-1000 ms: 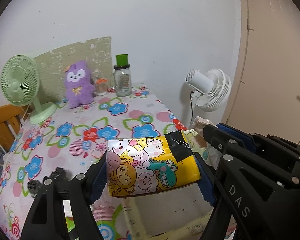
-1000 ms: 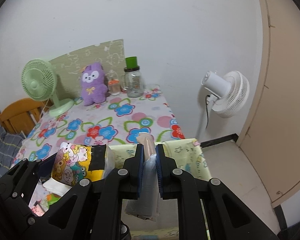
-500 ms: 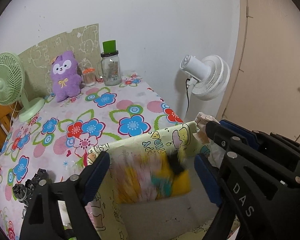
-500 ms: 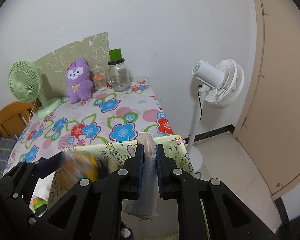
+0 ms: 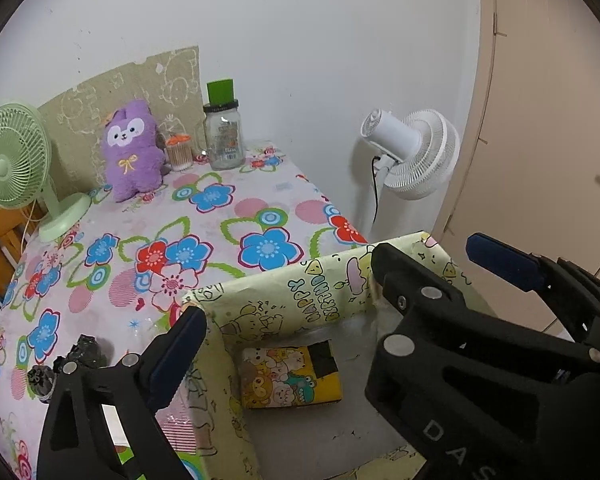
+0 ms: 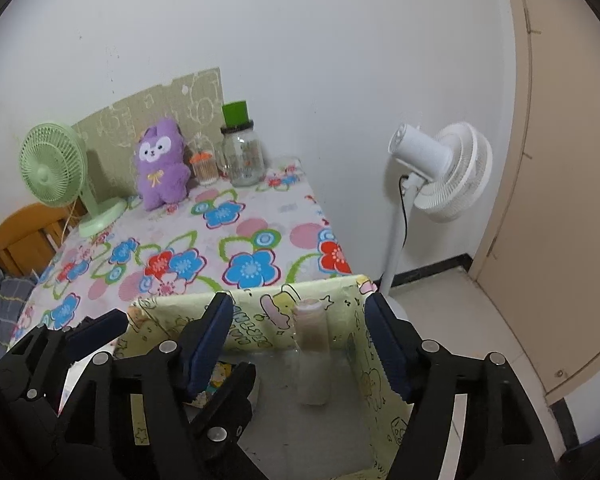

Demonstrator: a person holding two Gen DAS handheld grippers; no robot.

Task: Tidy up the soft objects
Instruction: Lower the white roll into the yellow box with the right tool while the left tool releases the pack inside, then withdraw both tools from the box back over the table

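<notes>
Cartoon pack (image 5: 290, 376) dropped into box (image 5: 332, 292), both tongs (image 5: 332, 292) (image 6: 300, 340) now wide open, empty, floral table (image 5: 220, 216), white wall.

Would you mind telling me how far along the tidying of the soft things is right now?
Done: the cartoon tissue pack and a pale wrapped roll lie in the patterned box. In hand: nothing; the left gripper and right gripper are above the box, jaws open. Left: the purple plush sits on the table.
</notes>
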